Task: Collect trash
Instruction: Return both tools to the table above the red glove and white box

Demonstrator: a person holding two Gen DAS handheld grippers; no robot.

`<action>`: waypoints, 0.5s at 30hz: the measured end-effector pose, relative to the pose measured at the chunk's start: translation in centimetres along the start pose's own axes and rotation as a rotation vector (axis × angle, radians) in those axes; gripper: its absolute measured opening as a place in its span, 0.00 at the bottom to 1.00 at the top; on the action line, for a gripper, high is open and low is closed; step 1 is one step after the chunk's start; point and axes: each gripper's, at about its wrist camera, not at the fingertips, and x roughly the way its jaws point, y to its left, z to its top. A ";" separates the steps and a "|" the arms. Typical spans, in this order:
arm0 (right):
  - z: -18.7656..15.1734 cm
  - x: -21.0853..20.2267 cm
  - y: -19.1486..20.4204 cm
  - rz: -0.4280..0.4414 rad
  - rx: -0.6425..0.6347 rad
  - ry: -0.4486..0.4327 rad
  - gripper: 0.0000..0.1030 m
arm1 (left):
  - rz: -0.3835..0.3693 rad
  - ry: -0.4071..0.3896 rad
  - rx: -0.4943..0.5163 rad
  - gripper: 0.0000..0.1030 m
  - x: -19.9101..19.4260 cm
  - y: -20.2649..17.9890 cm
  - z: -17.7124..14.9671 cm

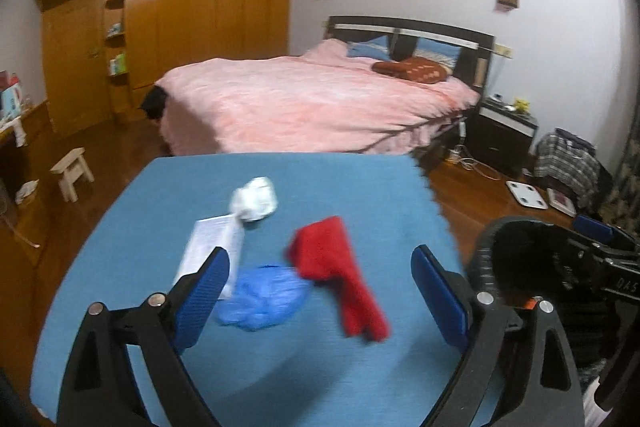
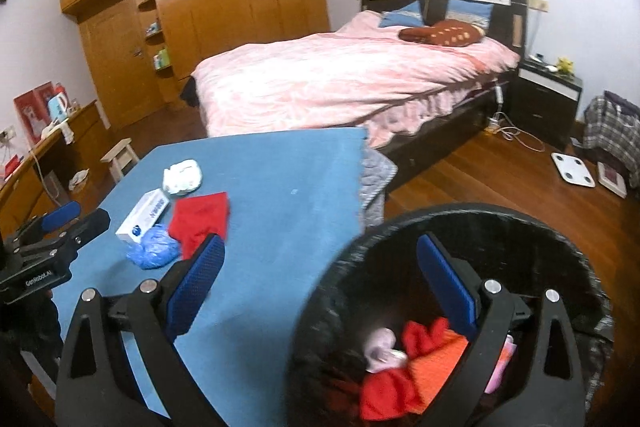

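A table under a blue cloth (image 1: 280,179) carries the trash that is still uncollected, all gathered toward its left edge. Just off the table's right edge stands a black bin (image 2: 520,223), already holding red, orange and pink scraps (image 2: 404,367).

On the cloth, the red rag (image 1: 336,267) lies nearest the middle. To its left and touching it is a crumpled blue plastic piece (image 1: 264,297). A flat white box (image 1: 208,247) lies beside that, closest to the left edge, and a white crumpled wad (image 1: 256,201) sits at the box's far end.

The left gripper (image 1: 320,303) hovers over the rag and the blue piece, jaws spread wide, gripping nothing. The right gripper (image 2: 320,279) is likewise wide apart and empty, straddling the bin's near rim, one finger over the cloth and the other over the bin.
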 end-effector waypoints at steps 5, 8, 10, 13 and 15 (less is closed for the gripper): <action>0.4 3.1 3.1 0.019 -0.038 0.013 0.92 | 0.063 0.009 -0.038 0.88 1.3 3.6 -0.4; 0.4 5.2 4.8 0.023 -0.060 0.029 0.92 | 0.097 0.027 -0.056 0.88 2.6 5.7 -0.7; 0.3 6.2 5.4 0.027 -0.064 0.037 0.92 | 0.115 0.043 -0.067 0.87 3.8 7.0 -0.8; 0.1 7.6 6.6 0.028 -0.078 0.049 0.92 | 0.133 0.075 -0.079 0.86 5.7 8.4 -1.1; 0.0 8.6 7.2 0.026 -0.086 0.058 0.92 | 0.141 0.097 -0.087 0.85 7.0 9.3 -1.3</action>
